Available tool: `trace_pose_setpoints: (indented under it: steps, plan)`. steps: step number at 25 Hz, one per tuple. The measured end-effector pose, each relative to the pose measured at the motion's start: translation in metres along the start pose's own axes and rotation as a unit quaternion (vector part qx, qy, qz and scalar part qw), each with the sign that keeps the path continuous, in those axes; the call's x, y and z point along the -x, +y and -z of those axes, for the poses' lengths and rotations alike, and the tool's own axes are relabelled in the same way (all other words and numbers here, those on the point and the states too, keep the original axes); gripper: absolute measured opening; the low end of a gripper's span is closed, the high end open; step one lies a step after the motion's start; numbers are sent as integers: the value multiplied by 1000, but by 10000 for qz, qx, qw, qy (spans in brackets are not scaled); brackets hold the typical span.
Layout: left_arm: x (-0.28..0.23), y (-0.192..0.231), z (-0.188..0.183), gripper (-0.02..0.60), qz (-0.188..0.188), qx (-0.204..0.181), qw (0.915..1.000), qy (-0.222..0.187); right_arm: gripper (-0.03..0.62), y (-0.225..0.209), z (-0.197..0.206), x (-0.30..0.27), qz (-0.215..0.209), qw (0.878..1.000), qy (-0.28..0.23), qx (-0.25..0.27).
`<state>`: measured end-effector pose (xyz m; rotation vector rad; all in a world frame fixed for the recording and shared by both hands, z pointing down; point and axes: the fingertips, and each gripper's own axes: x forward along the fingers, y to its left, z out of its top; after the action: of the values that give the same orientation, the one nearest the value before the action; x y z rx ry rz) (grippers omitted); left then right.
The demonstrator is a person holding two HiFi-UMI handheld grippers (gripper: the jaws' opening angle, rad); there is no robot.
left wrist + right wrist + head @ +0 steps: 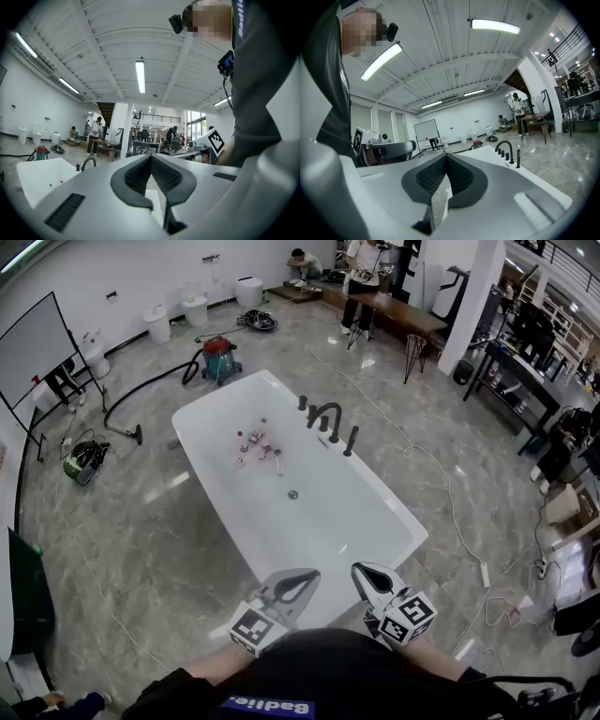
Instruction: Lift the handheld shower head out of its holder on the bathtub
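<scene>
Glossy grey marble floor (pixel 141 521); smooth white rectangular bathtub (pixel 347 521), curved black faucet (pixel 325 413).

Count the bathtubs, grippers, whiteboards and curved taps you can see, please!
Bathtub: 1
Grippers: 2, the left gripper and the right gripper
Whiteboard: 1
Curved tap: 1
Total: 5
</scene>
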<state>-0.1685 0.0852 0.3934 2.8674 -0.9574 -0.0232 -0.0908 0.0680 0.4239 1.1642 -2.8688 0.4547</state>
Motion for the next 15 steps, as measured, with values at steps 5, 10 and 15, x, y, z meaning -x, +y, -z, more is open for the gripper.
trace_pose_setpoints:
  steps: [5, 10, 15]
  plan:
    - [7, 52, -6, 5, 163, 70, 9998, -58, 0, 1, -7, -46, 262, 9997, -9, 9]
    - [-3, 79, -12, 5, 260, 148, 9995, -101, 0, -5, -8, -64, 355, 9994, 51, 7]
    - [-22, 90, -11, 5, 196, 87, 9996, -163, 0, -28, -6, -67, 412, 9991, -31, -75]
